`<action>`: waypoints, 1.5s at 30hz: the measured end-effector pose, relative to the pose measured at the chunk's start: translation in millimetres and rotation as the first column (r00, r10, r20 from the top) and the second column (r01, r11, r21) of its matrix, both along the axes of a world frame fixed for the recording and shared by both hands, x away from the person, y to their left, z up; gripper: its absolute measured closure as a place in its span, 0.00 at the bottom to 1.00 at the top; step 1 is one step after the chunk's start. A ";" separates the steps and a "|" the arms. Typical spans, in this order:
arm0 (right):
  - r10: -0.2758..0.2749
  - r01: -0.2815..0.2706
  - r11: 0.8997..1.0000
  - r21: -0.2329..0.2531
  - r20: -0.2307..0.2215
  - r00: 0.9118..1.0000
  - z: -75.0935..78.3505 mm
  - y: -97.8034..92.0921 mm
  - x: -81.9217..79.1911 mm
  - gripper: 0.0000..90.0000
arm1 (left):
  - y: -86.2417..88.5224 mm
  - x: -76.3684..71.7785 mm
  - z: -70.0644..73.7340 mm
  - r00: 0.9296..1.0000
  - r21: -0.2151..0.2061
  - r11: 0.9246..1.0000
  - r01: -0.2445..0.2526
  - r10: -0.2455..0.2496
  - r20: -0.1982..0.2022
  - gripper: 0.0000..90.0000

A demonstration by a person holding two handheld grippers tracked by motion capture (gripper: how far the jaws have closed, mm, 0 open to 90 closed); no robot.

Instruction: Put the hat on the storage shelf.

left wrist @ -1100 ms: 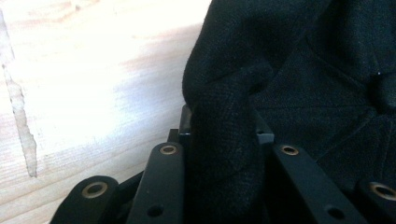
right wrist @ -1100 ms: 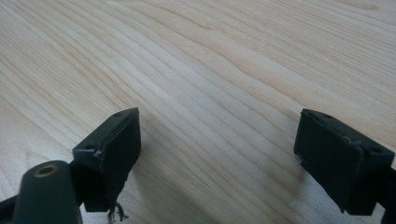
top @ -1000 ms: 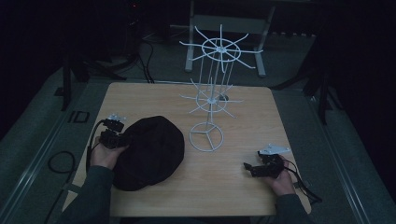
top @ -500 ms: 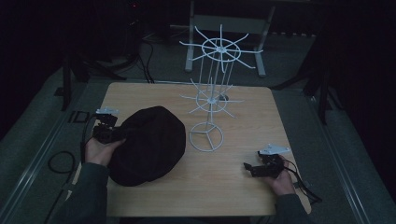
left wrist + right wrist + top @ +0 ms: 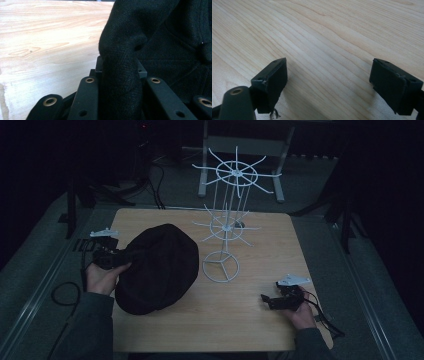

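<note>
Black cloth cap [image 5: 157, 267] lies on the left half of the wooden table [image 5: 250, 320], its left edge bunched up. That fold sits pinched tight between the jaws of the left gripper [image 5: 111, 257], held by the left hand [image 5: 102, 279] at the table's left edge. Just right of the cap stands a white wire rack [image 5: 226, 227]. Near the right front corner, the right gripper [image 5: 274, 301] rests low over bare wood, jaws spread wide.

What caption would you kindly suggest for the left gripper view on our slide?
Left gripper shut on a fold of the black cap above the wooden table.
</note>
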State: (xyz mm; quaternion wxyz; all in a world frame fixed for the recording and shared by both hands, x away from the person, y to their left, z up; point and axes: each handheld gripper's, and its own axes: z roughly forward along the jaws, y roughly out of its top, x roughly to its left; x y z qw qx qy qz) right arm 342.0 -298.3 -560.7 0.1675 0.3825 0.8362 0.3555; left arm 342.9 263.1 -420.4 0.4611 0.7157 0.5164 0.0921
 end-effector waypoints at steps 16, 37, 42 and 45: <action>-0.002 0.002 1.000 0.001 -0.001 1.000 0.0 0.1 0.0 0.16 | 4.5 1.2 12.2 0.999 -0.109 0.994 0.007 -0.003 0.033 0.83; 0.000 0.000 1.000 0.000 0.000 1.000 0.1 0.0 0.1 0.16 | 4.7 5.1 23.7 0.999 -0.204 0.979 0.009 0.001 0.049 0.83; 0.000 0.000 1.000 0.000 0.000 1.000 0.1 0.0 0.1 0.16 | 4.2 6.6 25.1 0.999 -0.227 0.974 0.012 0.000 0.051 0.83; 0.000 0.000 1.000 0.000 0.000 1.000 0.1 0.0 0.1 0.16 | 4.2 7.2 25.8 0.999 -0.238 0.971 0.009 0.003 0.049 0.83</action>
